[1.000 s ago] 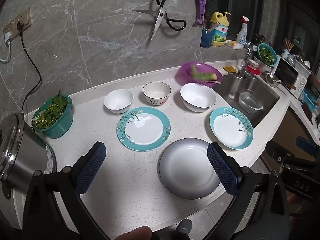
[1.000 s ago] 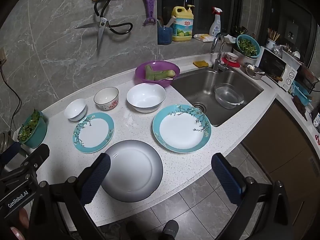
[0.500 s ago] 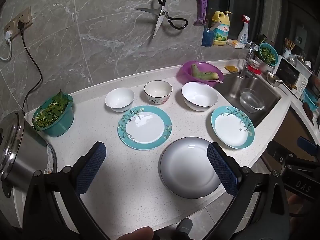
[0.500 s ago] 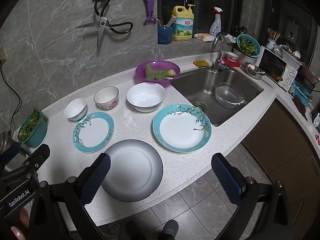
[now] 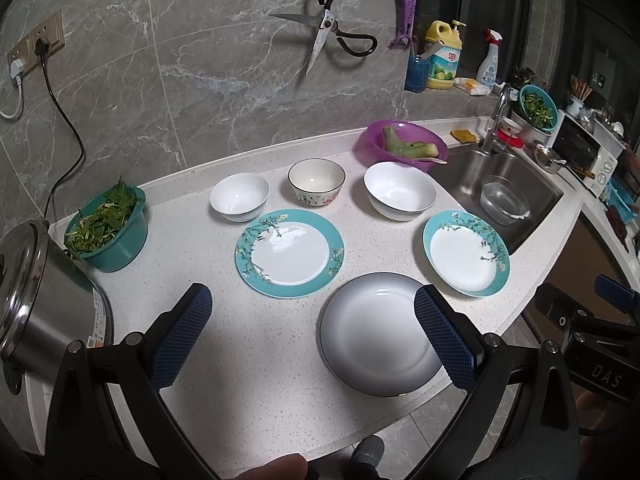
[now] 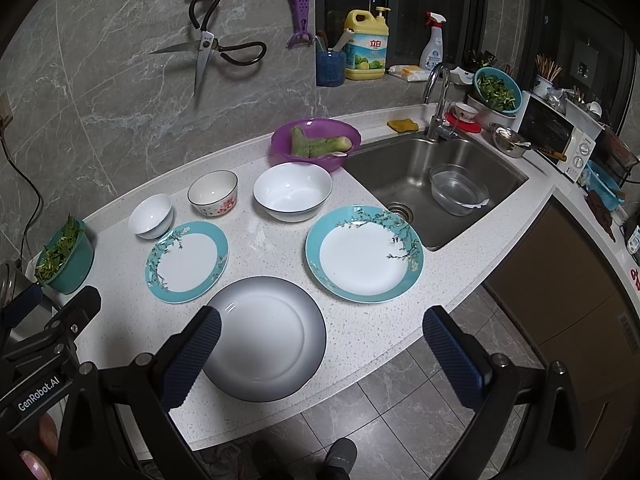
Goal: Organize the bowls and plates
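On the white counter lie a grey-rimmed plate at the front, a teal floral plate to its left and another teal floral plate to its right. Behind them stand a small white bowl, a patterned bowl and a large white bowl. My left gripper is open and empty above the counter's front. My right gripper is open and empty over the counter edge.
A teal bowl of greens and a steel cooker stand at the left. A purple bowl with vegetables sits by the sink, which holds a glass bowl. Scissors hang on the wall.
The left wrist view has drifted slightly, so the dishes sit a little higher and to the right in it. The right gripper has barely moved. Both stay open.
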A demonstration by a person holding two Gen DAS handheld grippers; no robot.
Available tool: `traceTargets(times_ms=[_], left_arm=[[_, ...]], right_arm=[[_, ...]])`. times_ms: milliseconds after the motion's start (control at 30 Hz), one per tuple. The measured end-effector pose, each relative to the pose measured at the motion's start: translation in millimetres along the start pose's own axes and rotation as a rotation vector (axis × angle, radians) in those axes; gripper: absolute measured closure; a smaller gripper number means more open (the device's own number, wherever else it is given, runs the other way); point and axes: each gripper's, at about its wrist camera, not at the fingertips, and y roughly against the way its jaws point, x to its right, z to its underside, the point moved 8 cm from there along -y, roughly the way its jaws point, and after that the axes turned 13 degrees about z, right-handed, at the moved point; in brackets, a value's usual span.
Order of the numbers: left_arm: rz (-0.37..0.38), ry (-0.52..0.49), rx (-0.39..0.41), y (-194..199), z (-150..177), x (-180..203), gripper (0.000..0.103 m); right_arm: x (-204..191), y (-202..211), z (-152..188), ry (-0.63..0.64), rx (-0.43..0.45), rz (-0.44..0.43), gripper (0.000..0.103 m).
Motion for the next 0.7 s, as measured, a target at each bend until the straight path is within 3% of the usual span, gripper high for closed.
traceTargets(times_ms=[700], left_arm=[[0.001,0.012,-0.023,-11.5,5.9,-2.0,0.000]], right_arm=[[-2.6,0.6,-11.2,0.004,-0.004,0.000,0.000]])
